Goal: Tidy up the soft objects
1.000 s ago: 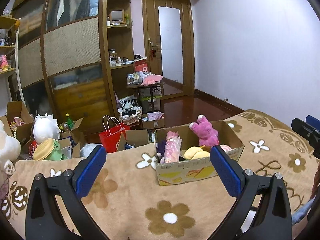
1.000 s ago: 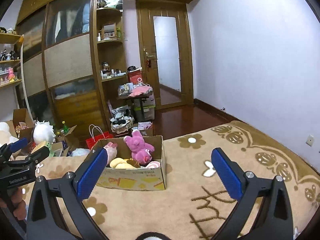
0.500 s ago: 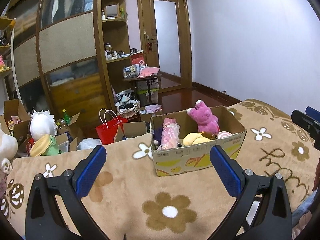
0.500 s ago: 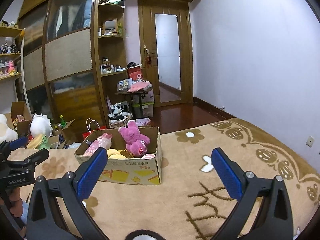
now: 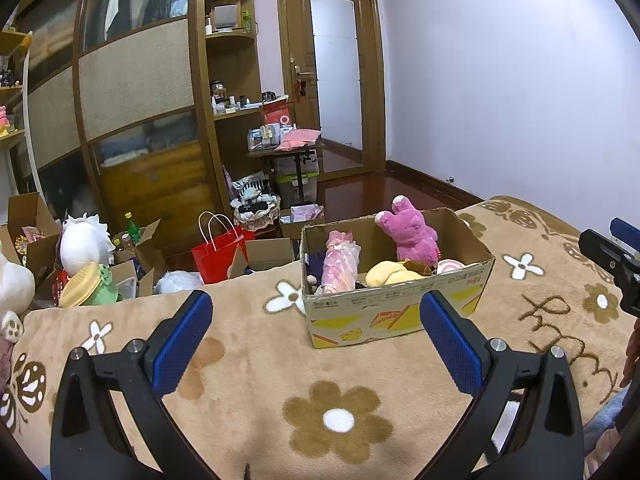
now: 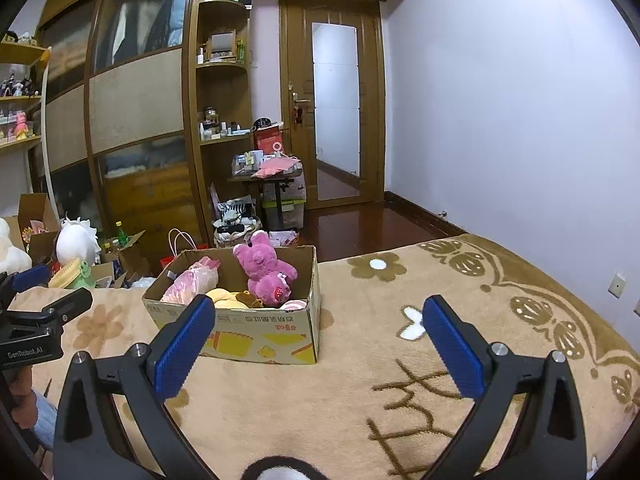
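on the flowered tan blanket (image 5: pixel 256 364), in the left wrist view: an open cardboard box (image 5: pixel 394 312), the landmark here. inside the box, a pink plush bear (image 5: pixel 408 234) at the far right, a pink wrapped doll (image 5: pixel 340 260) at the left, a yellow soft toy (image 5: pixel 386 272) against the near wall. just in front of the box, the left hand-held gripper (image 5: pixel 316 332), blue pads spread wide, pinching nothing. well to the right of the box, part of the other gripper. beyond the box, on the floor, a red paper bag (image 5: pixel 214 252).

in the right wrist view: same cardboard box (image 6: pixel 256 328), pink plush bear (image 6: pixel 266 276) upright inside, pink wrapped doll (image 6: pixel 192 282) to its left. near side of the box, the right hand-held gripper (image 6: pixel 316 334), pads spread wide, empty. left of the box, the left gripper's black body.
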